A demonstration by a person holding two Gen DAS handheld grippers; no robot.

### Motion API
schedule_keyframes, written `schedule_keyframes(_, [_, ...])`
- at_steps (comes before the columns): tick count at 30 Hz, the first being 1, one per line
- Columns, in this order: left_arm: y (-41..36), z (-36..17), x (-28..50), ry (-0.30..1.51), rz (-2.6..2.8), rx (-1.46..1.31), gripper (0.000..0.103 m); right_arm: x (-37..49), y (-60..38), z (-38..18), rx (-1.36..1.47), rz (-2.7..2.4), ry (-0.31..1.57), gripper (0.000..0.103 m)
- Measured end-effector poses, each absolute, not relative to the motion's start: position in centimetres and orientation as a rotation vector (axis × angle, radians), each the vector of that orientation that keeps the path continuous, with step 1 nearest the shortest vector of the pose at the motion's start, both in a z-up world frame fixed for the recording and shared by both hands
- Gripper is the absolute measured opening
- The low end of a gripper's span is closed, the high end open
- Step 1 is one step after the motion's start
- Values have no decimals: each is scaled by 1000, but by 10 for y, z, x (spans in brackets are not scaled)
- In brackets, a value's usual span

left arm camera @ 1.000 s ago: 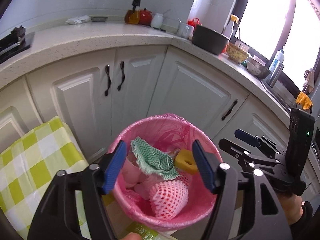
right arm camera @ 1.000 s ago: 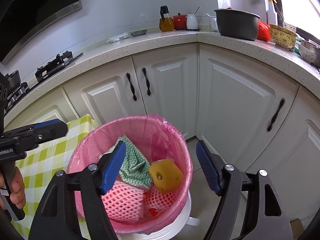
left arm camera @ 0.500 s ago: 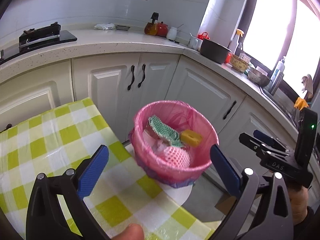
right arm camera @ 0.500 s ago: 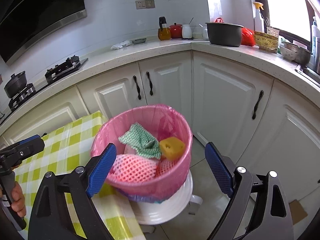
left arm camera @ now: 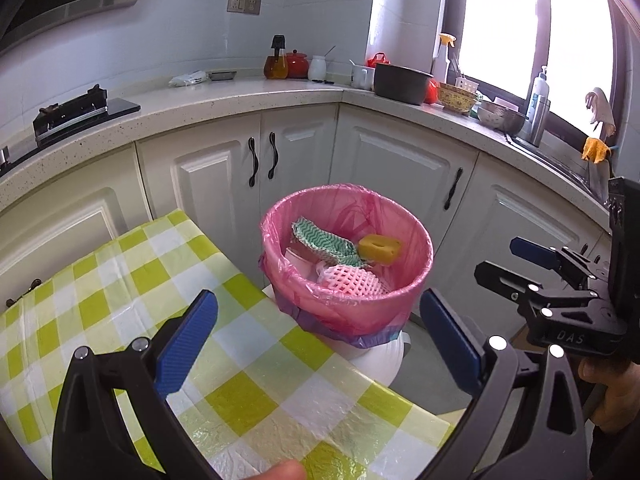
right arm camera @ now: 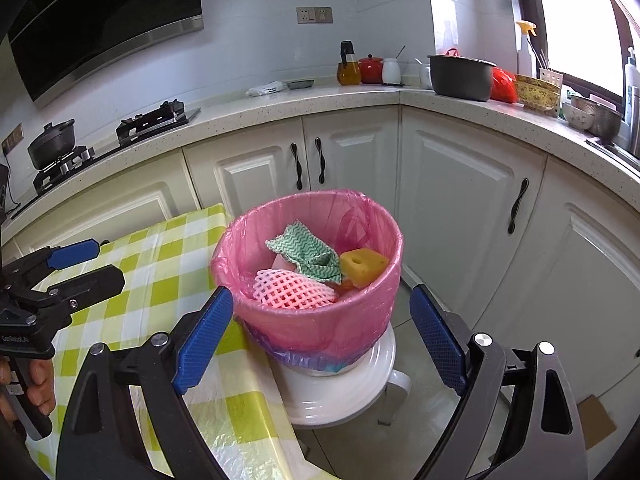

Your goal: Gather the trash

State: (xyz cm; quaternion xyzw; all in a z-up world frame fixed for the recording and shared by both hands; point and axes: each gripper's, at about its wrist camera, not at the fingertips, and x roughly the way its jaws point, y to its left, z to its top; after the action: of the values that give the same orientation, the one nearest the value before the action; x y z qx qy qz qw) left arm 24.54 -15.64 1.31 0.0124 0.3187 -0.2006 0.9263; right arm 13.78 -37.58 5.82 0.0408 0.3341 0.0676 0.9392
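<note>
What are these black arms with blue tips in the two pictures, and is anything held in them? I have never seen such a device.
They are not robot arms. A person holds a hand-held gripper in each hand, and a wide-angle camera on each gripper looks forward along its two fingers.

One picture is from the left gripper; the right gripper and the hand holding it show at its right edge. The other picture is from the right gripper, with the left one at its left edge. Both stand open and hold nothing.

Ahead stands a bin with a pink bag on a white stool, beside a table with a green checked cloth. In the bin lie a green zigzag cloth, a yellow sponge and pink foam fruit netting.
</note>
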Motion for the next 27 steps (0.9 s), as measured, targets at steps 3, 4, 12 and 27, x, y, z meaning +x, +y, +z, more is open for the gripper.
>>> schedule_keyframes(3, [-156, 14, 245, 652, -415, 22, 98, 138, -374, 60, 77, 142, 675, 85])
schedule_keyframes(4, [-156, 14, 245, 651, -414, 22, 98, 138, -374, 61, 77, 142, 675, 85])
schedule_keyframes(12, [-155, 14, 246, 653, -417, 19, 98, 139, -375, 60, 84, 138, 673, 85])
schedule_keyframes(27, [-160, 12, 246, 654, -417, 15, 98, 140, -376, 62, 86, 146, 670, 85])
